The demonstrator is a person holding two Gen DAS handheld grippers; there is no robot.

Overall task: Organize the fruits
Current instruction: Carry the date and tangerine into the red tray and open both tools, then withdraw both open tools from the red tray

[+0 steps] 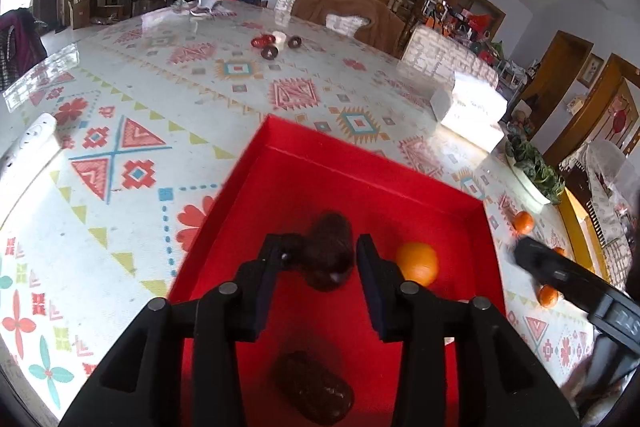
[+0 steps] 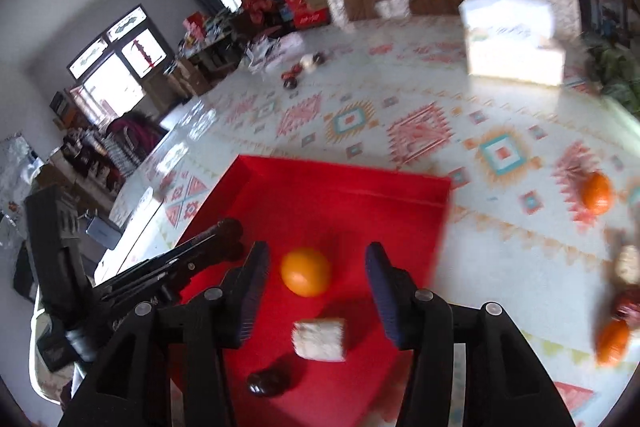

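Left gripper (image 1: 318, 259) hangs over the red tray (image 1: 280, 163), jaws spread wide; a dark brown fruit (image 1: 328, 247) sits between the fingers, can't tell if the pads touch it, not clamped. A second dark fruit (image 1: 316, 391) lies lower in the tray, near the camera, and an orange (image 1: 418, 263) rests in the tray just right of the left gripper's right finger. Right gripper (image 2: 316, 267) is also over the tray, jaws released, holding nothing; the orange (image 2: 306, 271) lies on the tray floor between its fingers, apart from both. Near it in the tray: a pale cylindrical piece (image 2: 320, 339) and a small dark round fruit (image 2: 264, 383). On the patterned tablecloth (image 1: 120, 131) outside the tray, loose oranges: one (image 1: 523, 221) beyond the tray's right corner, another (image 1: 547, 295) beside the right gripper body. Right view is blurred. A cluster of dark and red fruits (image 1: 274, 45) sits far across the table, a white box (image 1: 472, 111) to the right.
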